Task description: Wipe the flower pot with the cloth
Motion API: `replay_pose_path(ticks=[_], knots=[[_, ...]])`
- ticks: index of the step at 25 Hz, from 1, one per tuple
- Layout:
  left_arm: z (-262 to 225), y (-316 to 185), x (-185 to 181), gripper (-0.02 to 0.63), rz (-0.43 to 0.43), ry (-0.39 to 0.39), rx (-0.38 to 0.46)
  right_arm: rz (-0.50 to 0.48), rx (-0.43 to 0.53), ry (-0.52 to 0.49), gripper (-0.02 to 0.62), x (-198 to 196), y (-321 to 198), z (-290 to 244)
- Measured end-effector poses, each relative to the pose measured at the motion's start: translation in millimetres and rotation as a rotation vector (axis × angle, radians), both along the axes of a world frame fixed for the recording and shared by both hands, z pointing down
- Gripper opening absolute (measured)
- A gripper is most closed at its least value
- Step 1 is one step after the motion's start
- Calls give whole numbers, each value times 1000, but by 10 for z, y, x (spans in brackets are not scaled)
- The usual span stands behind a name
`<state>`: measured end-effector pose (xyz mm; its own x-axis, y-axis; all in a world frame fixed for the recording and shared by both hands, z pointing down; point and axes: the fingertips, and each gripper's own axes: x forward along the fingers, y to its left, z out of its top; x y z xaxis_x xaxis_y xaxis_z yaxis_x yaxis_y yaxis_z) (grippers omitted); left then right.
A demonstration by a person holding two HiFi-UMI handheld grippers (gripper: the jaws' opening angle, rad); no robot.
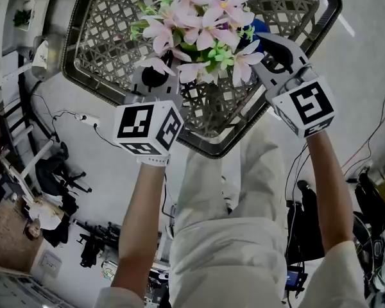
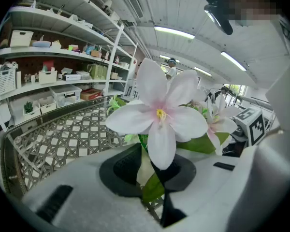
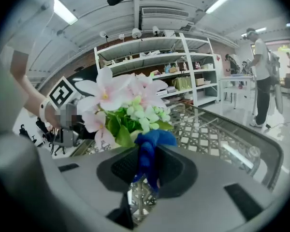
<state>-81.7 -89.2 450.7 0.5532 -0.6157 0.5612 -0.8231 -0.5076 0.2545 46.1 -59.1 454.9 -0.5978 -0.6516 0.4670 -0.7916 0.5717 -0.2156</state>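
Observation:
A bunch of pink-white artificial flowers (image 1: pixel 199 24) stands over the lattice table (image 1: pixel 83 76) and hides the pot from the head view. My left gripper (image 1: pixel 159 70) reaches under the blooms from the left. In the left gripper view its pads (image 2: pixel 121 166) press on a cream strip, seemingly the pot's wall (image 2: pixel 146 164), with a green leaf (image 2: pixel 152 187) beside it. My right gripper (image 1: pixel 262 36) comes in from the right. It is shut on a blue cloth (image 3: pixel 148 153), which bunches up against the foliage (image 3: pixel 130 120). A bit of the cloth (image 1: pixel 259 25) shows by the flowers.
The table has a glass top over woven lattice and a dark rim (image 3: pixel 261 149). White shelves with boxes (image 2: pixel 48 76) stand behind it. A person (image 3: pixel 261 76) stands at the far right. Cables and a power strip (image 1: pixel 85 117) lie on the floor beside my legs (image 1: pixel 224 204).

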Motion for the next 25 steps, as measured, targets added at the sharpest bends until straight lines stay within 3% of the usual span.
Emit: replay_pose_path(ticks=[7,11,25], knots=[[-1,5,2,67,5,-2,1,71,-1,-71,97,-27,-395,50],[-6,2,0,67,6,2,4,53,-24,-73,97,-115,-498,134],[-1,-2,3,66,-5,16,9,-1,-71,-94,97,-228,-52,170]])
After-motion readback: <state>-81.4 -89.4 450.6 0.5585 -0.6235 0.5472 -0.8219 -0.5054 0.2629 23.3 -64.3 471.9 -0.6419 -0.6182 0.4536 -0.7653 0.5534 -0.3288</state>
